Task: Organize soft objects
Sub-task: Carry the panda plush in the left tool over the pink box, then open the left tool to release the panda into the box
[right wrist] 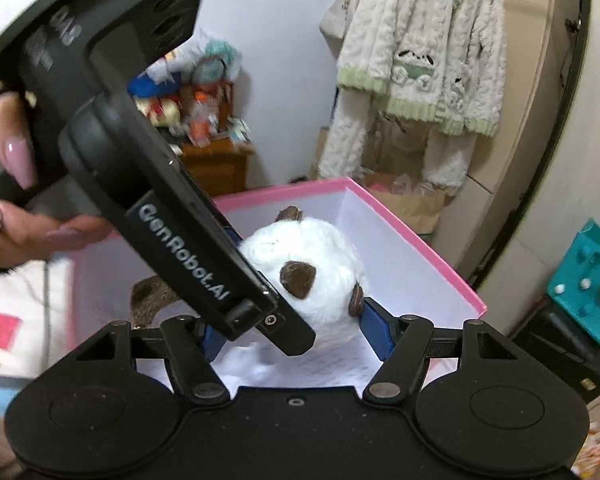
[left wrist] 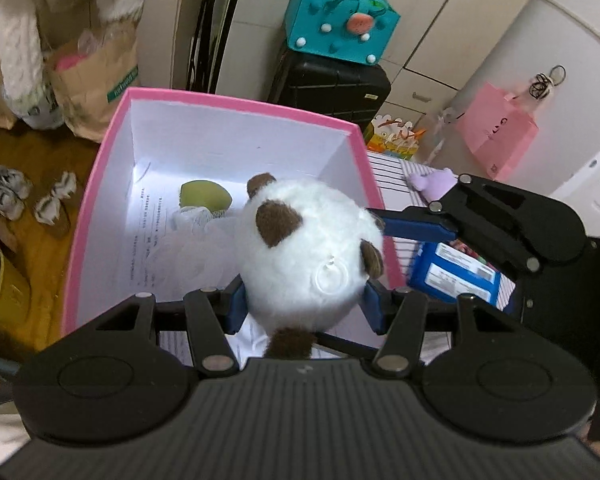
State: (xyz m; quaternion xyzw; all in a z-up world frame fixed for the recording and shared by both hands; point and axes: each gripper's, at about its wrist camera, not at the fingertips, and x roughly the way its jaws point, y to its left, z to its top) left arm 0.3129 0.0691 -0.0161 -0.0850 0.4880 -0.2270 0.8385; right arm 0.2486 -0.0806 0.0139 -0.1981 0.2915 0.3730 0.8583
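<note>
– Nearest, the left claw [left wrist: 306,304] pinches the white plush toy [left wrist: 308,248] between its blue pads, over the pink box [left wrist: 100,184]; its tail end is hidden behind the claw body.

– And the right claw [right wrist: 296,332]?

– Jaws fairly wide on either side of the same toy; the left claw's body blocks one pad, so I can't tell if it grips. Inside the box, a green soft thing [left wrist: 206,196] is half hidden by the plush
</note>
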